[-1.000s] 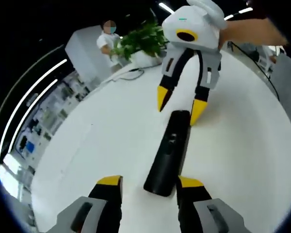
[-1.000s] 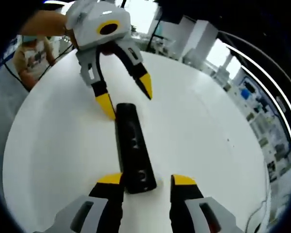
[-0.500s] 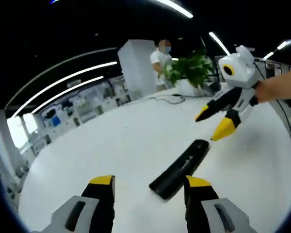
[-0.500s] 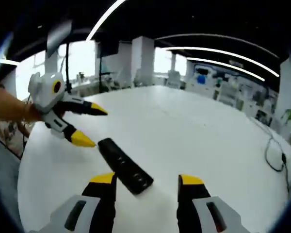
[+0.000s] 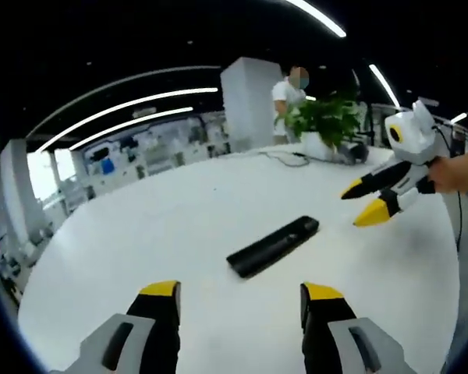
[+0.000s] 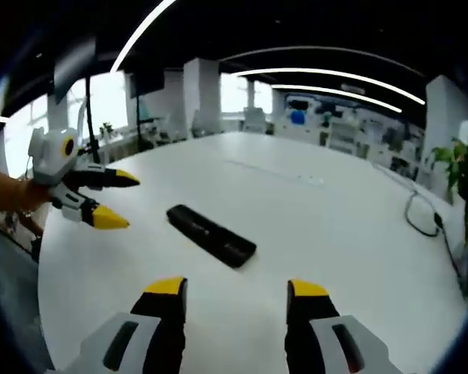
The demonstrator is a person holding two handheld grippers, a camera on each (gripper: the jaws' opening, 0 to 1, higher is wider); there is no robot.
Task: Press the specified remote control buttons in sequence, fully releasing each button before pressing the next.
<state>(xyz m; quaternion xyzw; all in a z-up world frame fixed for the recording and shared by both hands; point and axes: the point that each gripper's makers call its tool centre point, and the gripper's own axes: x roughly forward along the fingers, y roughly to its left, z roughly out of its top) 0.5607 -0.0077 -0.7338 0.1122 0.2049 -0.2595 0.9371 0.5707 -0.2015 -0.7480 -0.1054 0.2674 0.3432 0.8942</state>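
A black remote control point(image 5: 273, 246) lies flat on the round white table point(image 5: 140, 234), untouched. In the left gripper view my left gripper point(image 5: 240, 292) is open at the bottom, back from the remote's near end, and the right gripper point(image 5: 368, 202) hangs open beyond the remote's far end, held by a hand. In the right gripper view the remote point(image 6: 210, 234) lies ahead of my open right gripper point(image 6: 235, 288), and the left gripper point(image 6: 113, 199) is open at the left, clear of the remote.
A potted plant point(image 5: 327, 125) and a black cable point(image 5: 285, 158) sit at the table's far edge, the cable point(image 6: 421, 218) also at the right. A person point(image 5: 290, 97) stands behind the plant. Office shelves and lit ceiling strips surround the table.
Both grippers have drawn back and lifted away from the remote, which now lies farther from each pair of jaws. The remote itself stays on the table.
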